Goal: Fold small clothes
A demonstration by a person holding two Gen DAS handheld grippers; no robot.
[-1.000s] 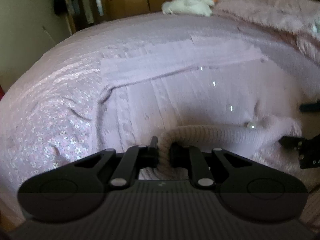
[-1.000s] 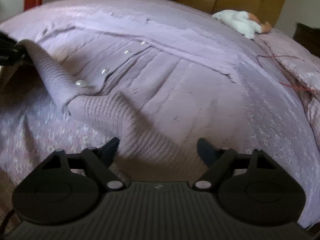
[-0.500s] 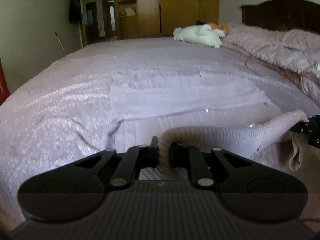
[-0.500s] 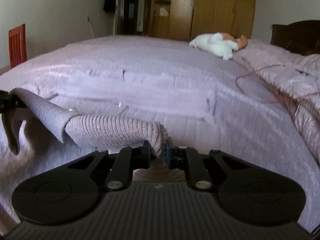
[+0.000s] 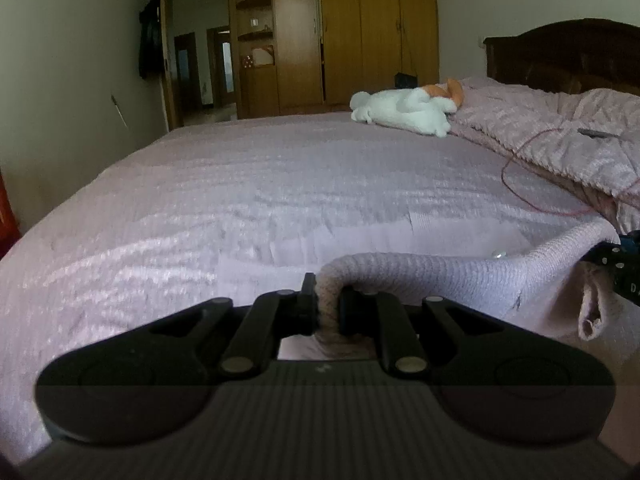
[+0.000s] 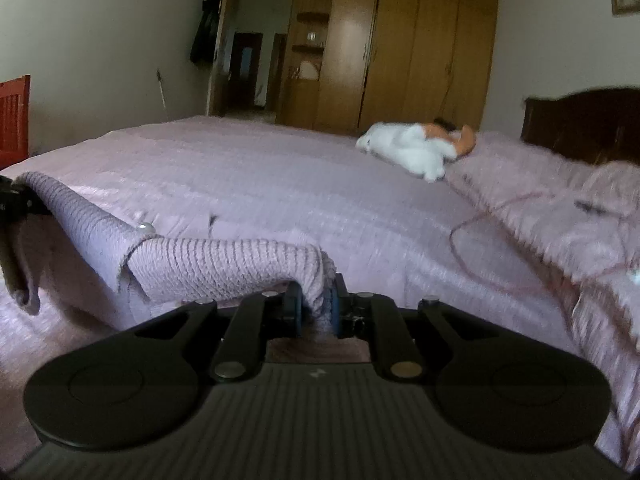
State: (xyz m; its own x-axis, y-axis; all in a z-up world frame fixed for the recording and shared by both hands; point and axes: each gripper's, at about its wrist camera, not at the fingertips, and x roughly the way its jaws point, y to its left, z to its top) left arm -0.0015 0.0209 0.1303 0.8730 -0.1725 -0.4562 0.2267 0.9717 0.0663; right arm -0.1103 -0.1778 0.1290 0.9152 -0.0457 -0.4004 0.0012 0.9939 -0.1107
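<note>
Lilac ribbed-knit cardigan (image 5: 448, 276) was lifted above the pink quilted bed (image 5: 280, 184), left gripper (image 5: 328, 312) pinched its hem at 6 o'clock, right gripper (image 6: 318, 308) pinched the other end, hem stretched between them, white stuffed toy (image 5: 404, 112) lay at 1 o'clock, wooden wardrobe (image 6: 420, 44) stood at 12 o'clock.

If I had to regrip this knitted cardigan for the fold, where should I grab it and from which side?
Keep to the ribbed hem band of the cardigan, near its two corners, coming in from the near bed edge. The band is thick and rolled, so closed fingers bite it well. The left gripper and right gripper already pinch it there, stretched level between them, with a pearl button marking the front.
</note>
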